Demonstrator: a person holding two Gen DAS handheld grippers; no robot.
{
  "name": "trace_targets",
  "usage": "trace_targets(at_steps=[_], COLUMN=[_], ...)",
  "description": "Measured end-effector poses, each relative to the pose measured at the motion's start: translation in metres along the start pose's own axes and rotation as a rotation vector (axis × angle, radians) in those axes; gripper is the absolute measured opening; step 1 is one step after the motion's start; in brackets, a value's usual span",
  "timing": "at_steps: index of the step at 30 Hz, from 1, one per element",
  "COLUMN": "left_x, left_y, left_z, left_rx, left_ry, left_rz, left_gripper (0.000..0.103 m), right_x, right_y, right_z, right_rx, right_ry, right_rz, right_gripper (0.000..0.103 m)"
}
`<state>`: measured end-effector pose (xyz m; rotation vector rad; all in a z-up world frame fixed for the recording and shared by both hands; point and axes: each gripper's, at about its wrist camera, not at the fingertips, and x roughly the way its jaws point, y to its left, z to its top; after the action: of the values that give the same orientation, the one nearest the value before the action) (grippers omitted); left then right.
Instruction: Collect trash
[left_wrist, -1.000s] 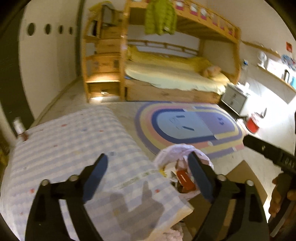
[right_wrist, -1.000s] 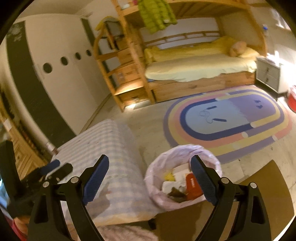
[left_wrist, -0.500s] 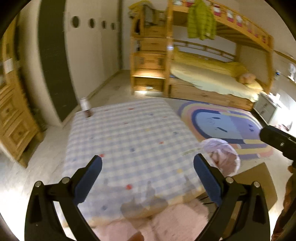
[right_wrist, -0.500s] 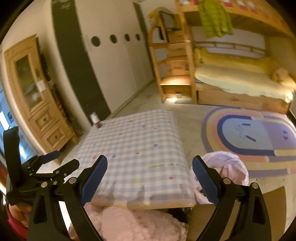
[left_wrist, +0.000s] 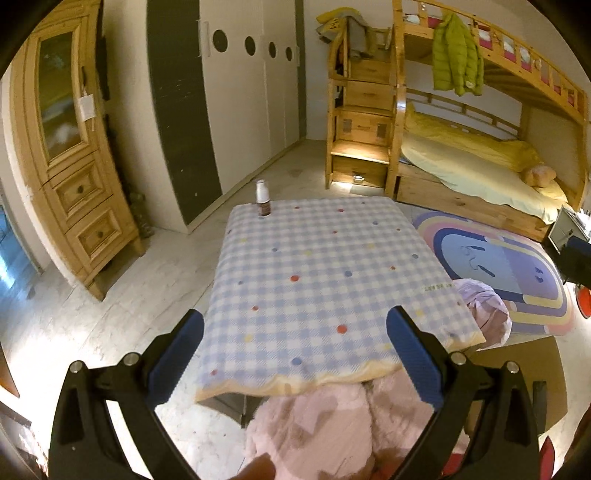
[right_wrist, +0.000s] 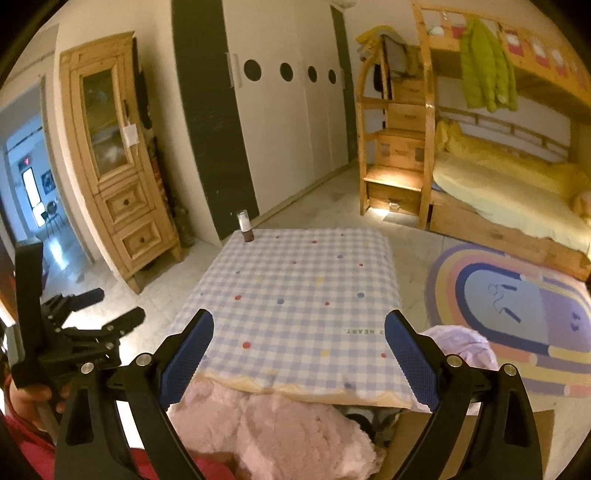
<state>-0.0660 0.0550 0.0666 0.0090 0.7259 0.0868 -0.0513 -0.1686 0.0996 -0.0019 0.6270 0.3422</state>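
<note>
The bottle (left_wrist: 263, 198) stands far beyond both grippers' spread fingers (left_wrist: 413, 356).

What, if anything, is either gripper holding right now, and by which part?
Nothing is held. The left gripper and right gripper are both open and empty above the checked tablecloth; the small bottle stands untouched at the table's far corner.

Warm dim light is filling both fisheye views, edges bending and vignetting, daylight glaring at nine o'clock.
</note>
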Motion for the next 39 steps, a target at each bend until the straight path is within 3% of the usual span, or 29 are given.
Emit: trace_targets(at_steps=[8,39], left_x=[-0.01,-0.012], left_y=[0.007,-0.005], left_z=[-0.006,0.0], left_rx=[-0.004,0.035], left_ry=[-0.001,-0.005], left_rz=[0.021,0.022], left_gripper=[0.096,0.096], right_x=[-0.01,-0.013], right_y=[0.009,-0.002], right_z=[-0.006,-0.013], right_rx=[-0.019,0.01], right_ry=[0.003,0.008], right_rz=[-0.04,-0.028], right_gripper=[0.094,0.094])
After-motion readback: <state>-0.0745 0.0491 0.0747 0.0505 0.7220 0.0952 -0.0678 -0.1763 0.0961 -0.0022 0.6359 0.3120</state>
